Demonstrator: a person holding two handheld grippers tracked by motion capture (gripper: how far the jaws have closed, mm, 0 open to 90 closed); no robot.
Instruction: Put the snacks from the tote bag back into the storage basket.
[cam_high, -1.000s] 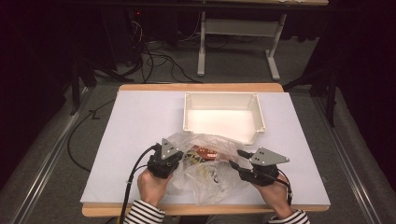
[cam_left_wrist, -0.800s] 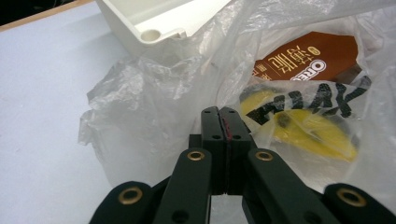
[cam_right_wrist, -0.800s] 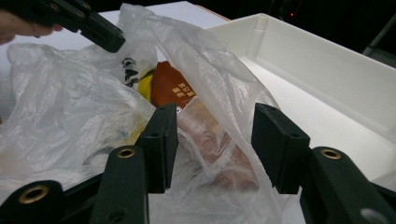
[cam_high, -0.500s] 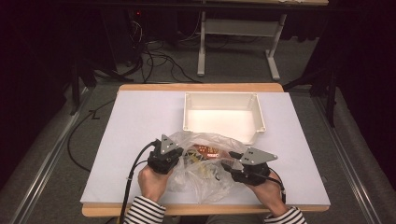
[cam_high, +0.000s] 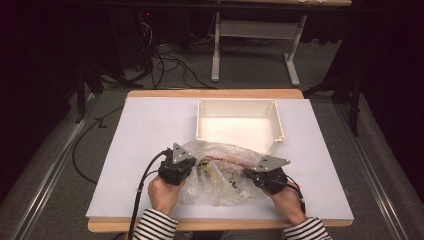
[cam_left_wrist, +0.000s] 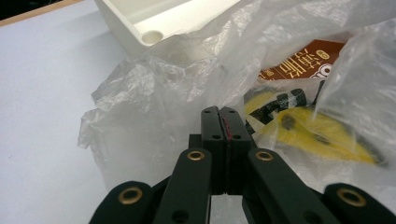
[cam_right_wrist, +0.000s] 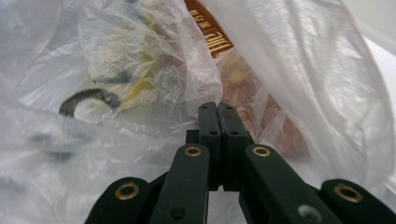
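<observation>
bag (cam_high: 225, 172) between both tongs (cam_high: 194, 165)

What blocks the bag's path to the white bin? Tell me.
Nothing visible. The bag lies right in front of the bin, its far edge at the bin's near wall. Both tools, left and right, flank the bag.

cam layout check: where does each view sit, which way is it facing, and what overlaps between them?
High view: above the person's side, facing forward and down on the table; both hands, striped sleeves, left gripper, right gripper.
Left gripper view: on that gripper, facing the clear plastic bag and white bin; jaws together.
Right gripper view: facing the bag; jaws together.
Shared: bag, brown packet.
</observation>
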